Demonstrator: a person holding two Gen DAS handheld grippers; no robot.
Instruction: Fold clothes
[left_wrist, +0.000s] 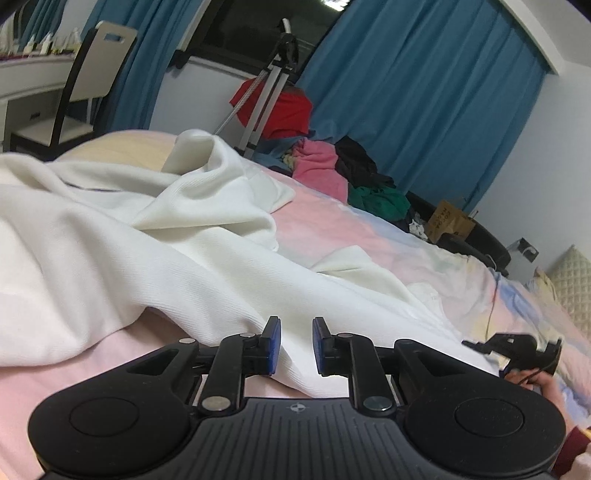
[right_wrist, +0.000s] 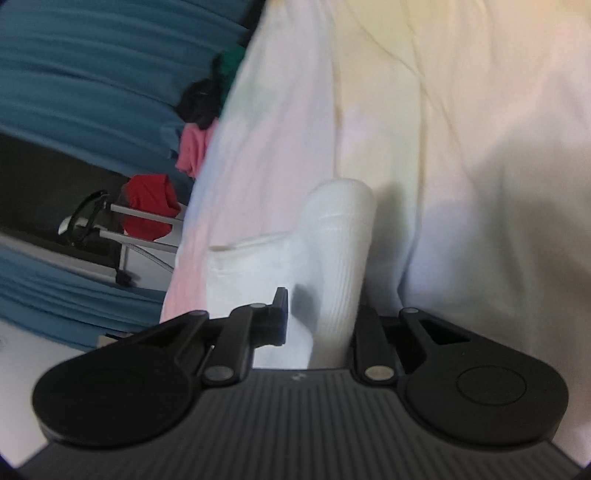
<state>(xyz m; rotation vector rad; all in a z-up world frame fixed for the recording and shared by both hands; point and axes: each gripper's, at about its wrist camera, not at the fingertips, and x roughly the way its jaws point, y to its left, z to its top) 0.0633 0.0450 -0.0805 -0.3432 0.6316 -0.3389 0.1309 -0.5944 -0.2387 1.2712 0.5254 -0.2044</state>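
A white ribbed garment (left_wrist: 155, 236) lies crumpled across the pink bed sheet (left_wrist: 332, 225). My left gripper (left_wrist: 296, 345) is low over the garment's near edge, its blue-padded jaws a little apart with white fabric between them, not clamped. My right gripper (right_wrist: 317, 317) is shut on a bunched fold of the white garment (right_wrist: 332, 251); the cloth hides its right finger. The right gripper also shows in the left wrist view (left_wrist: 517, 350), held by a hand at the garment's right edge.
A pile of red, pink, black and green clothes (left_wrist: 332, 162) lies at the bed's far edge, with a tripod (left_wrist: 266, 85) and blue curtains (left_wrist: 424, 96) behind. A chair (left_wrist: 81, 85) and desk stand at the left. A cardboard box (left_wrist: 450, 221) sits at the right.
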